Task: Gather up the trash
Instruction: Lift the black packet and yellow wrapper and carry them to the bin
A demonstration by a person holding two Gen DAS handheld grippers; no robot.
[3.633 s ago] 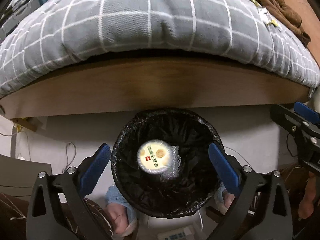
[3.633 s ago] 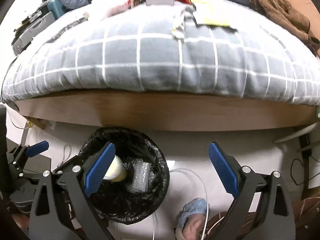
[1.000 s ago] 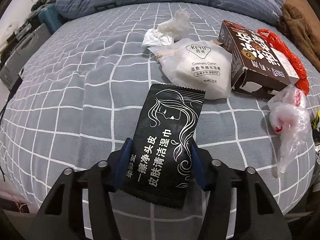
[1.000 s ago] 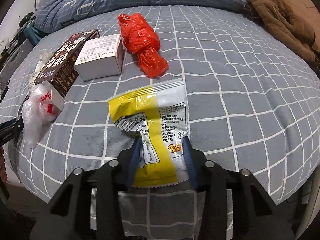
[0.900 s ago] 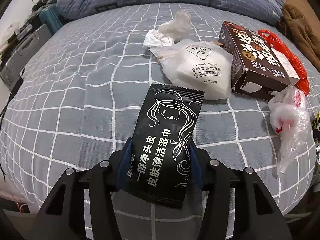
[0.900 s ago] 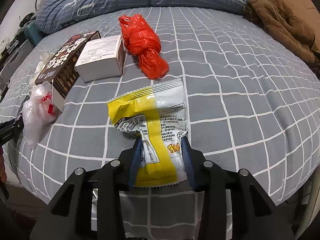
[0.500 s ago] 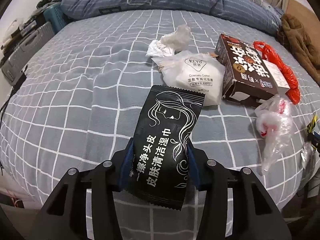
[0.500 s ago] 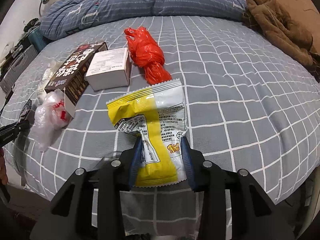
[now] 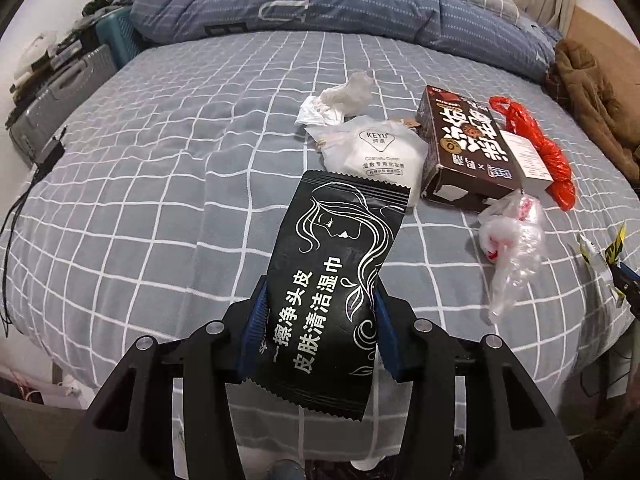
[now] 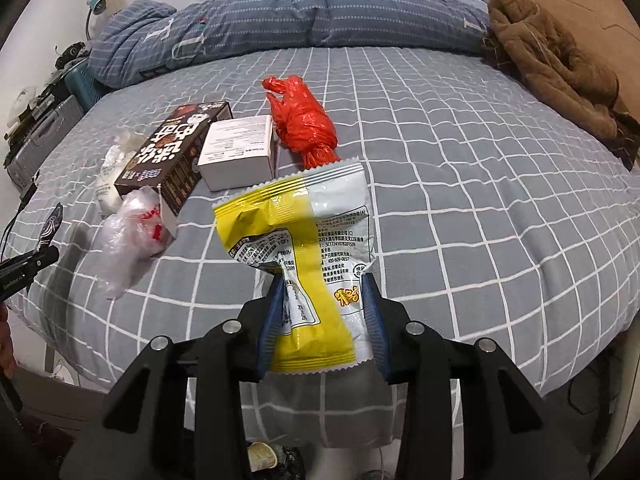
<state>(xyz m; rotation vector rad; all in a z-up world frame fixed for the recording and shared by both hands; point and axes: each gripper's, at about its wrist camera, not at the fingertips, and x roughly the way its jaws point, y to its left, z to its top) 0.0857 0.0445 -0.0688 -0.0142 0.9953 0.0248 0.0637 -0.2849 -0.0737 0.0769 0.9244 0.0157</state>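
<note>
Left claw (image 9: 318, 328) clamps flat black wet-wipe sachet (image 9: 334, 276), held above grey checked bed (image 9: 168, 184). Right claw (image 10: 322, 316) grips crinkled yellow-silver snack wrapper (image 10: 304, 248), seemingly clear of bed.

Left gripper (image 9: 318, 334): matte black angular frame, two forked arms, round silver screw heads along the top edges, blue ribbed pads (image 9: 252, 332) lining the inner faces of the jaws. Right gripper (image 10: 322, 322): same black build, same silver screws, same ridged blue pads (image 10: 269, 322). Small white lettering on the black bar of the left unit at the left edge of the right wrist view, too small to read.
</note>
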